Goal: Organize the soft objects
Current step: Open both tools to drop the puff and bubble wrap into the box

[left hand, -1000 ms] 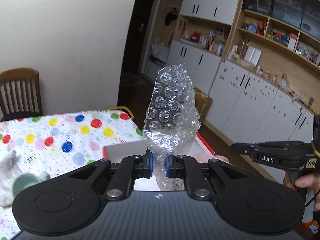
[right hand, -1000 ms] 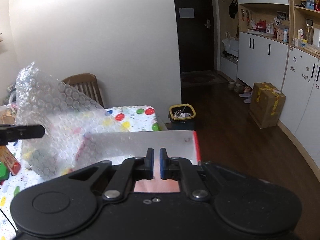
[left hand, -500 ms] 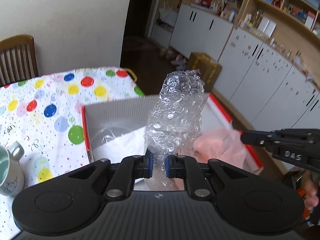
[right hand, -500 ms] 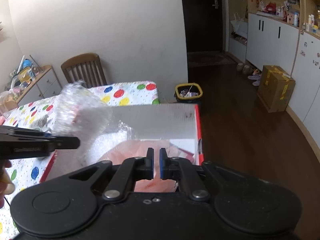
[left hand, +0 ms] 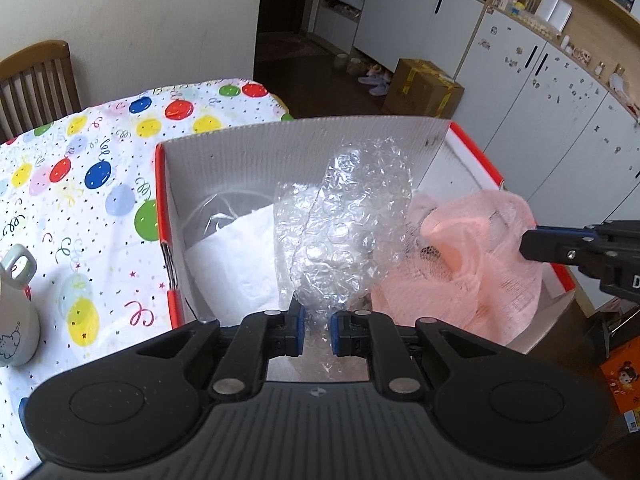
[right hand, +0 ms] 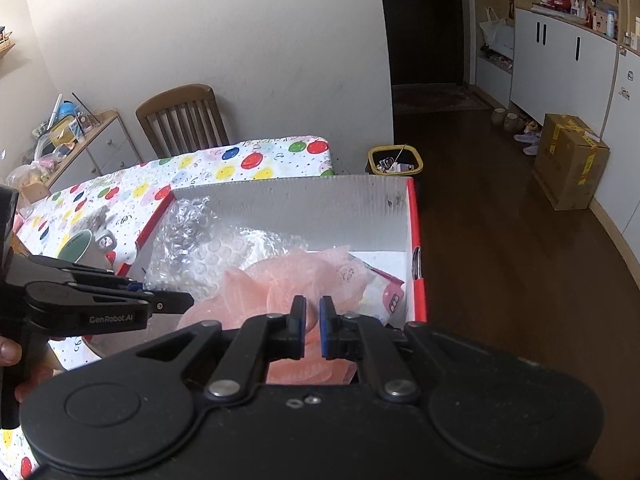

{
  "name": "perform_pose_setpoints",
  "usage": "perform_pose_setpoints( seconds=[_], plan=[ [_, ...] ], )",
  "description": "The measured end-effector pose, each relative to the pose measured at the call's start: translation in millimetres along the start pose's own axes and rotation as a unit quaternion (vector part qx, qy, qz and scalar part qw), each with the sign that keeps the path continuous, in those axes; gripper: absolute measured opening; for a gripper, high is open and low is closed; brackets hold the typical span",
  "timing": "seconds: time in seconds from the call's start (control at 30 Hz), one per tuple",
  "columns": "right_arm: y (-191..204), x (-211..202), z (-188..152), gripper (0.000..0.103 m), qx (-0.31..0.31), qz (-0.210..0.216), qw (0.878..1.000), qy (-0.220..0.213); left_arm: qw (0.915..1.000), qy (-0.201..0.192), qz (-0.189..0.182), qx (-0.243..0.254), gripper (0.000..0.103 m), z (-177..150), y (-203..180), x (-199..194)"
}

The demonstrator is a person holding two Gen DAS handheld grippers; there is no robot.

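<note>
Bubble wrap (left hand: 344, 232) pinched in left gripper (left hand: 317, 330) above box (left hand: 304, 140) (right gripper (right hand: 311, 328) closed, empty)

2 handheld grippers angled downward

Left gripper (left hand: 317, 330) pinches bubble wrap (left hand: 344, 232) between its fingers; right gripper (right hand: 312, 322) has its fingers nearly together, gripping nothing visible.

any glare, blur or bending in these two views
Left wrist view: sharp, glints on the bubble wrap, cabinets bowed at the edges. Right wrist view: sharp too, dark corners, wall edge curved, shine on the wooden floor.
</note>
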State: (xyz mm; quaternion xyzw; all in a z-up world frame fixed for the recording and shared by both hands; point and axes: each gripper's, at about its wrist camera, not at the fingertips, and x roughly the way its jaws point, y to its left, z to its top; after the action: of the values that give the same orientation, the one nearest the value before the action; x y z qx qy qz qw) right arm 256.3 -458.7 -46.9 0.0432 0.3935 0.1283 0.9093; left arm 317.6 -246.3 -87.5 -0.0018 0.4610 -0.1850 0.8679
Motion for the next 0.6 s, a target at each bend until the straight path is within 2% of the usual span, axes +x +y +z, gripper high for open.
perform_pose_setpoints(
  seconds=[0.1,0.23,0.4,0.5,0.57,0.6],
  plan=[
    [1,1,-1,0.009,-0.001,-0.002,1.000,0.002,0.9999,0.007,0.008,0.002,0.012,-3,0,3],
    [2,0,-1,0.017,-0.007,-0.006,1.000,0.003,0.9999,0.011,0.002,0.000,0.012,-5,1,5],
    [1,-2,-2,0.024,-0.009,-0.006,1.000,0.003,0.9999,0.009,0.001,0.006,0.017,-8,-2,2],
    [1,-5,-3,0.037,-0.010,-0.006,1.000,-0.001,0.9999,0.006,0.002,0.009,0.034,-9,-5,-1],
    [2,-6,-3,0.044,-0.010,-0.007,1.000,-0.004,0.9999,0.003,0.003,0.012,0.070,-11,-6,-4],
    [1,-7,-3,0.046,-0.010,-0.006,1.000,-0.005,0.9999,0.000,0.002,0.012,0.074,-11,-7,-6]
  ],
)
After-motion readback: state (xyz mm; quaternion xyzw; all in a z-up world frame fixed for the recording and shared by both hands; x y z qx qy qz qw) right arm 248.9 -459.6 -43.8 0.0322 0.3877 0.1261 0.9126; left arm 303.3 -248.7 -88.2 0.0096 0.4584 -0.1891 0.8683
